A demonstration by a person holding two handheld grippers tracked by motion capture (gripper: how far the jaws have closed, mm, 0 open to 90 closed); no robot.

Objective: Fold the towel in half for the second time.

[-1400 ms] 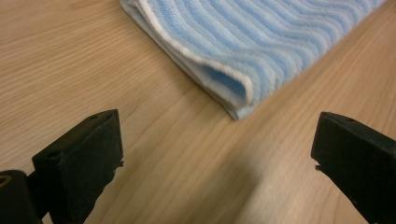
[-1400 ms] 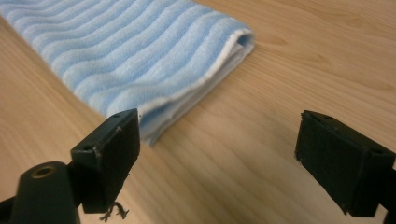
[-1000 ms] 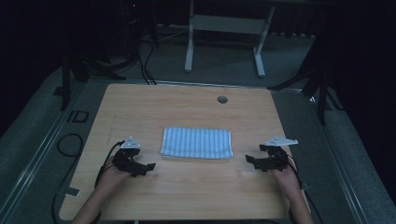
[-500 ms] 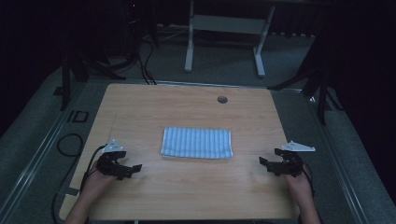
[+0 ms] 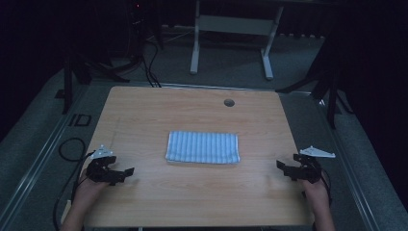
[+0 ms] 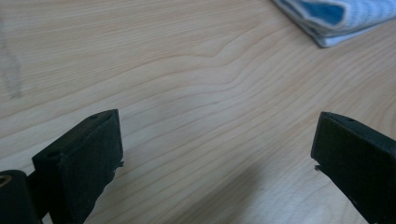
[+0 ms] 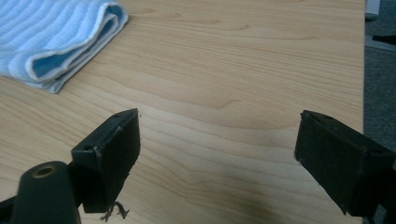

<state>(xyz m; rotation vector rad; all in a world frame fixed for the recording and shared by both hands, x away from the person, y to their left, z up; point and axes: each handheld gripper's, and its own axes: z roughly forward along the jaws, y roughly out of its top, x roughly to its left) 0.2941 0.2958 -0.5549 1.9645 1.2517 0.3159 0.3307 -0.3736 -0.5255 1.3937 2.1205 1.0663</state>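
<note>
A folded blue-and-white striped towel (image 5: 202, 147) lies flat in the middle of the wooden table (image 5: 192, 110). My left gripper (image 5: 126, 173) rests low near the table's front left, open, nothing between its jaws. My right gripper (image 5: 281, 167) sits at the front right edge, also open and holding nothing. In the left gripper view the towel's corner (image 6: 336, 14) shows at the top right, well beyond the gripper (image 6: 217, 149). In the right gripper view the towel's folded edge (image 7: 56, 42) lies at the top left, apart from the gripper (image 7: 219, 149).
A round cable hole (image 5: 229, 102) sits near the table's far edge. A white desk frame (image 5: 231, 29) stands on the floor behind. Cables (image 5: 72, 149) trail off the left side. The table's right edge (image 7: 363, 70) runs close to my right gripper.
Both grippers have drawn outward and toward the front of the table, away from the towel's ends. The towel has not moved.
</note>
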